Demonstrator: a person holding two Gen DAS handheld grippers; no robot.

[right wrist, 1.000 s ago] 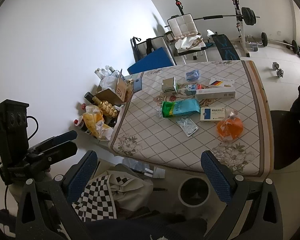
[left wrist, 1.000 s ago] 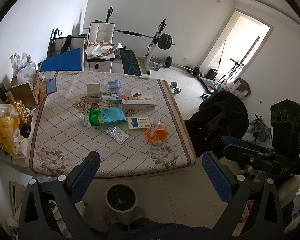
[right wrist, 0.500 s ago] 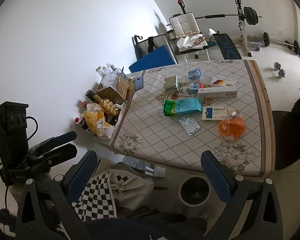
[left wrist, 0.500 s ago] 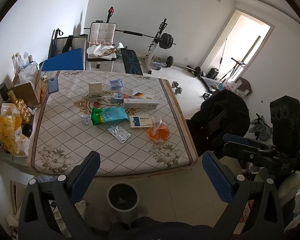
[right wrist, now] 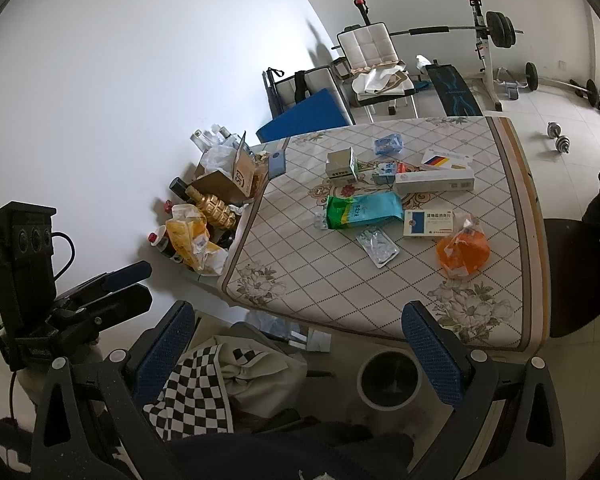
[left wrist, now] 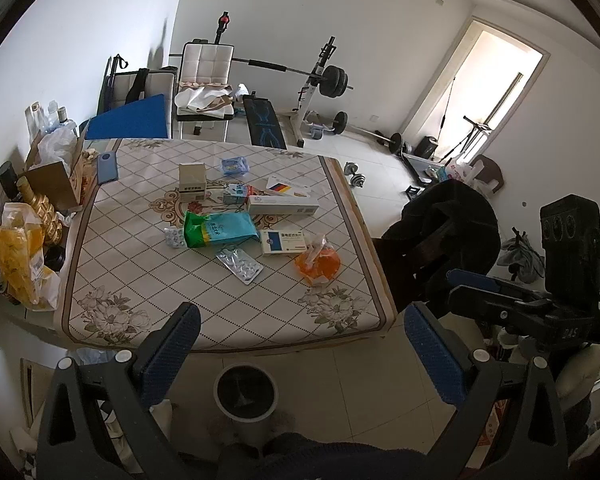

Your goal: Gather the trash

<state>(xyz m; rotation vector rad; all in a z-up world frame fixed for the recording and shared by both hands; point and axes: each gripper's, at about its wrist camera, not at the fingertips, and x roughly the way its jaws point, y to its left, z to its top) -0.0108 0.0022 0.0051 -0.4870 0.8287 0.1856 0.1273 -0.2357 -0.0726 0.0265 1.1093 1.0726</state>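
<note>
Here, in the left wrist view, the left gripper (left wrist: 298, 338) hangs above the floor with its blue-padded fingers spread wide and nothing between them. Just beyond it lies the near edge of the table (left wrist: 100, 280), covered in a diamond-patterned cloth. The trash sits scattered around the table's middle: a green and blue pouch (left wrist: 219, 229), a blister pack (left wrist: 239, 265) just near of it, a white and blue medicine box (left wrist: 283, 241) to the right, and an orange plastic bag (left wrist: 317, 263) nearest the right edge. A long white carton (left wrist: 283, 205) and a small upright box (left wrist: 192, 181) lie farther back. A round waste bin (left wrist: 246, 394) stands on the floor below the near edge.

In the right wrist view, the right gripper (right wrist: 298, 338) is likewise wide open and empty, held short of the table (right wrist: 284, 280). The same pouch (right wrist: 363, 211), blister pack (right wrist: 377, 246), medicine box (right wrist: 429, 223) and orange bag (right wrist: 463, 254) lie well ahead of it. The bin (right wrist: 388, 380) stands near the right finger, and a checkered cloth (right wrist: 196, 396) lies on the floor to the left.
</note>
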